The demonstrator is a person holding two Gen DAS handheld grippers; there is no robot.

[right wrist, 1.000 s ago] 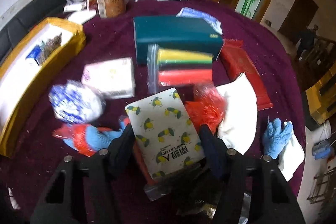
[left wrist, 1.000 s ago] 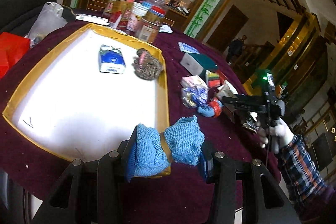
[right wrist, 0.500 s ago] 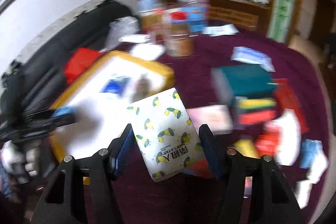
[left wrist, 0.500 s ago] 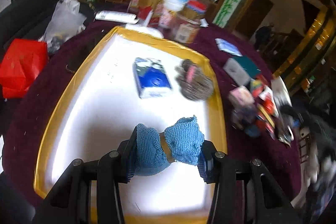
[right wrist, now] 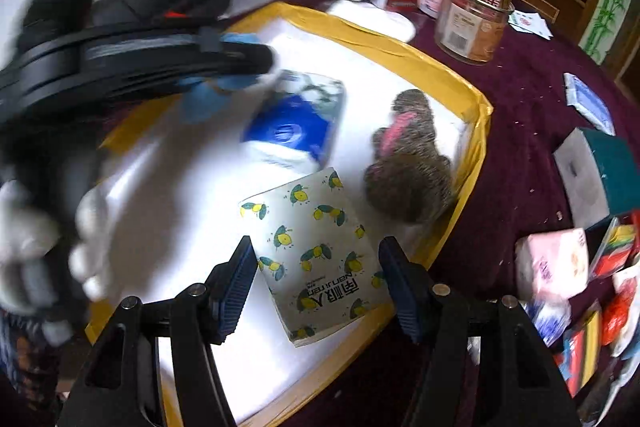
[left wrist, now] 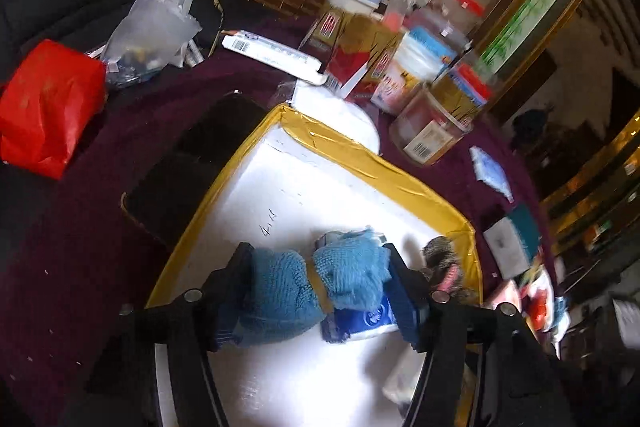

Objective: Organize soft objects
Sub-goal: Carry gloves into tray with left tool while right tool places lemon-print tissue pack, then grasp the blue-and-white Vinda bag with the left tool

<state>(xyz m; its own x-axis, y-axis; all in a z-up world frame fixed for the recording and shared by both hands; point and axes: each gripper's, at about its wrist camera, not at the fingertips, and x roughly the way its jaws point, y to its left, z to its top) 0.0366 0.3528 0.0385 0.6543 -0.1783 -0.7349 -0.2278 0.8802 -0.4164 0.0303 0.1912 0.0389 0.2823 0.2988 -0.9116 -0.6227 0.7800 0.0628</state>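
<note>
Over the yellow-rimmed white tray (left wrist: 352,147) on the desk (left wrist: 80,227), the left gripper (left wrist: 318,281) had just been opening, its jaws loosening around a blue knitted cloth (left wrist: 320,283). The right gripper (right wrist: 318,277) stayed clamped on a lemon-print tissue pack (right wrist: 316,251).

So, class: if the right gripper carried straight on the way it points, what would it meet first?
Probably the white floor of the yellow-rimmed tray beneath the lemon-print tissue pack that the right gripper holds; depth is unclear.
</note>
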